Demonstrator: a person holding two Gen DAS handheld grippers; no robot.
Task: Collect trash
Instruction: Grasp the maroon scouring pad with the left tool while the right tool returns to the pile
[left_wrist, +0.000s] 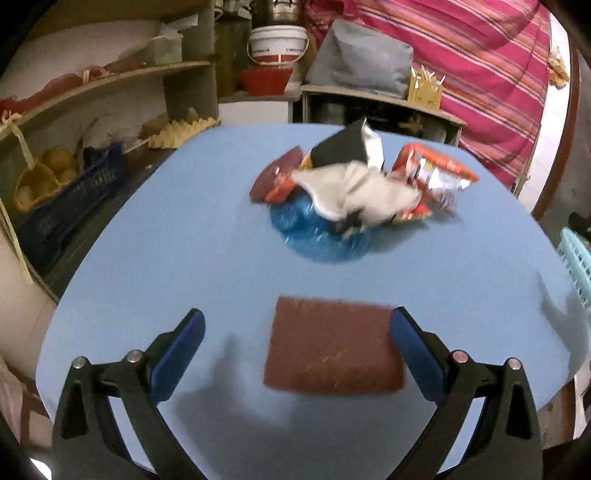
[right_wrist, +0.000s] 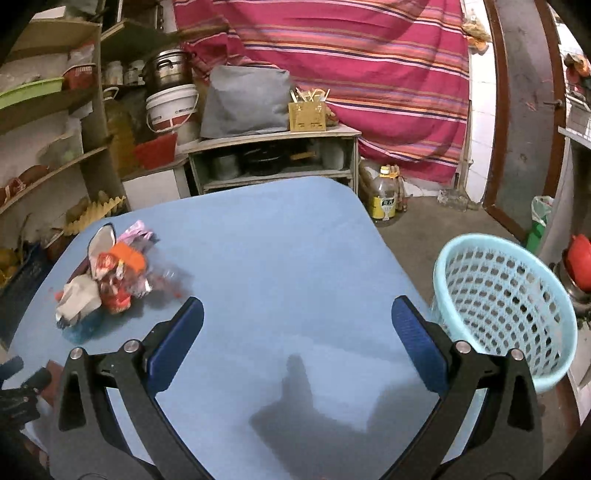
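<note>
Left gripper (left_wrist: 297, 332) wide over brown wrapper (left_wrist: 332, 347), flat, light, flimsy; pinch its edge; right gripper (right_wrist: 297, 321) wide, empty.

At twelve o'clock I see a striped pink curtain (right_wrist: 369, 74) behind a low wooden cabinet (right_wrist: 273, 162). At nine, cluttered shelves (right_wrist: 55, 162). Bare concrete floor (right_wrist: 424, 229) at two, a brown door frame (right_wrist: 498, 147) beyond. Dim light.
</note>
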